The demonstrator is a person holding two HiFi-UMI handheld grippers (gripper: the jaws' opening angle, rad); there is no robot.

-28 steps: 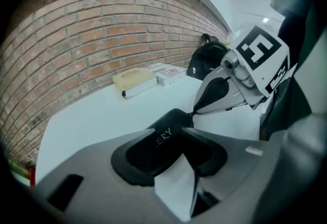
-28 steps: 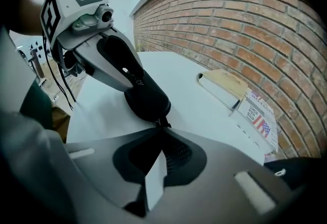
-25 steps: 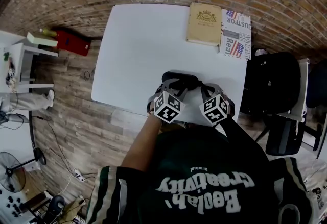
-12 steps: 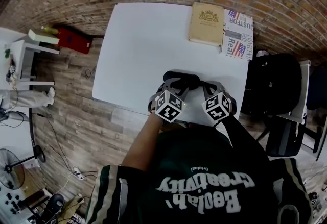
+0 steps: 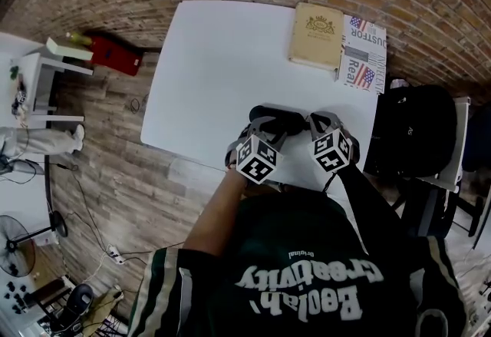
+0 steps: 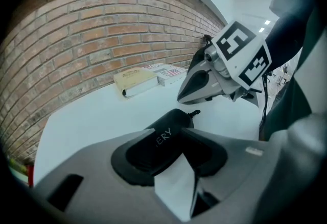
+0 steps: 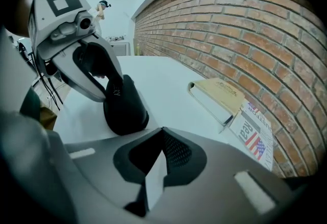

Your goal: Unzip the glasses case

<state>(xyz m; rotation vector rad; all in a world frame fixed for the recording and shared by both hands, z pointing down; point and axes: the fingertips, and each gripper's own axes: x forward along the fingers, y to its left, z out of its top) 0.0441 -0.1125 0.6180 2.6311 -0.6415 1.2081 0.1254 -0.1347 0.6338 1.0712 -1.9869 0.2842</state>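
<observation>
A black zipped glasses case [image 5: 278, 119] lies on the white table [image 5: 219, 59] near its front edge. My left gripper [image 5: 265, 127] is shut on the case's near end, which fills the gap between the pads [image 6: 171, 139]. From the right gripper view, those fingers [image 7: 94, 82] straddle the case [image 7: 125, 108]. The small zipper pull [image 6: 196, 113] hangs free at the case's far end. My right gripper [image 5: 313, 123] is shut with nothing seen between its jaws [image 7: 161, 139]. Its tip [image 6: 183, 98] hovers just beyond and to the right of the case, apart from the pull.
A tan book [image 5: 316, 36] and a magazine [image 5: 362, 55] with flag print lie at the table's far right corner by the brick wall. A black chair with a bag [image 5: 410, 132] stands off the right edge. A red box [image 5: 115, 55] sits on the floor to the left.
My right gripper has shifted a little farther onto the table, away from the person. The left gripper and the case have stayed put.
</observation>
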